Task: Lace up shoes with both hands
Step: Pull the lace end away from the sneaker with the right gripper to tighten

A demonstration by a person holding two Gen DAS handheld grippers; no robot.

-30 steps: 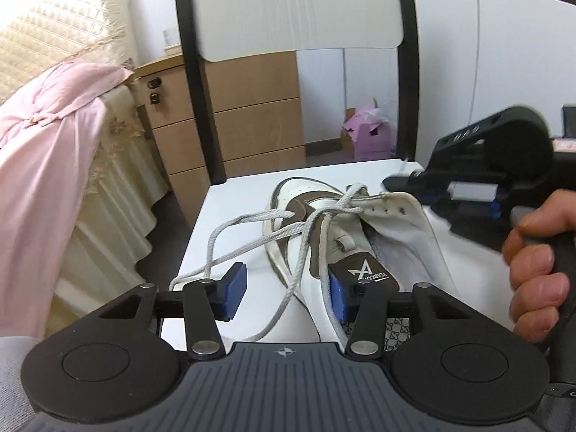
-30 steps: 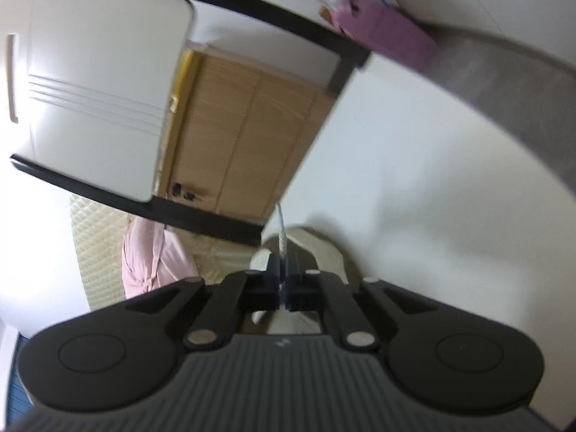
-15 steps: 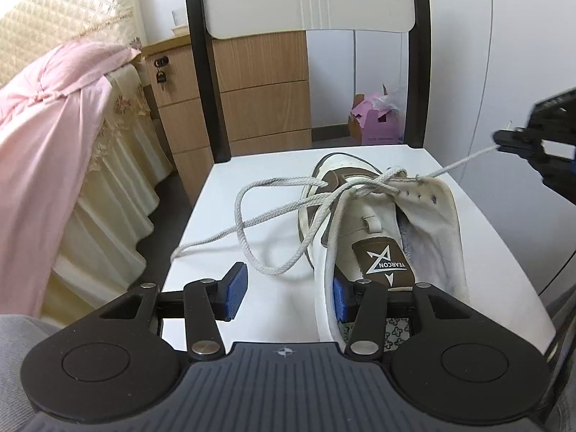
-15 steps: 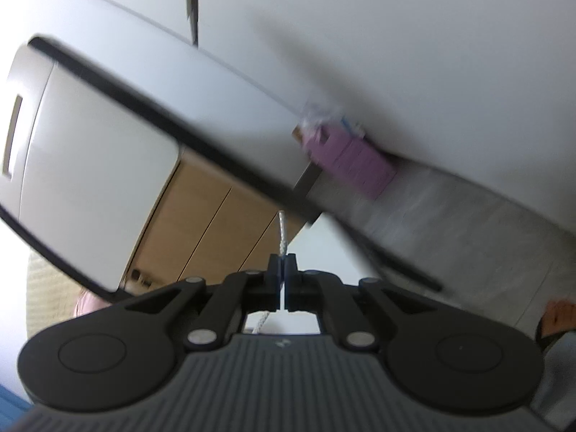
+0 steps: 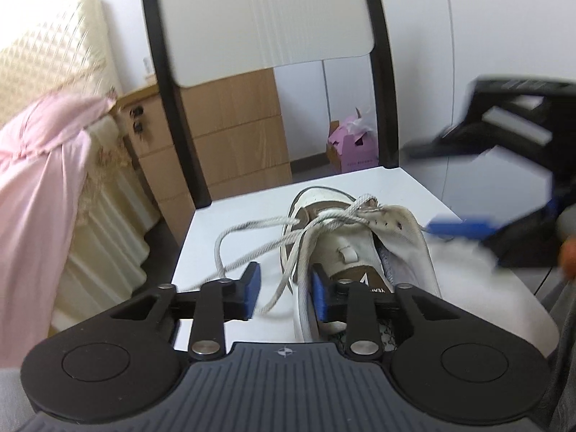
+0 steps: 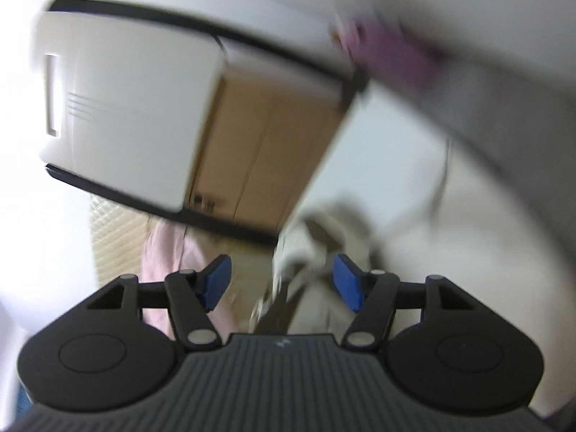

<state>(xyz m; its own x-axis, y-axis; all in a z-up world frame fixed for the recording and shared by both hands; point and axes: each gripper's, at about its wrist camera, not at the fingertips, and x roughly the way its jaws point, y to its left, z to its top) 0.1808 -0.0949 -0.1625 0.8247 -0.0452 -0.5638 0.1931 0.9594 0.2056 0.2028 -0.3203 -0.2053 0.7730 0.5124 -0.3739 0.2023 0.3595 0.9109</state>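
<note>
The left claw [image 5: 282, 289] is spread wide, holding nothing. A white shoe [image 5: 363, 248] lies on a chair seat [image 5: 230, 223] just ahead of it, heel against its right finger, and a loose lace [image 5: 252, 252] loops between the fingers. The right claw [image 6: 280, 280], blurred, is also spread and empty, with the shoe just beyond its fingers.

Your left gripper [image 5: 284, 289] sits low at 6 o'clock, jaws spread wide. Your right gripper [image 6: 280, 284] is blurred, jaws parted, coming in from 3 o'clock.
</note>
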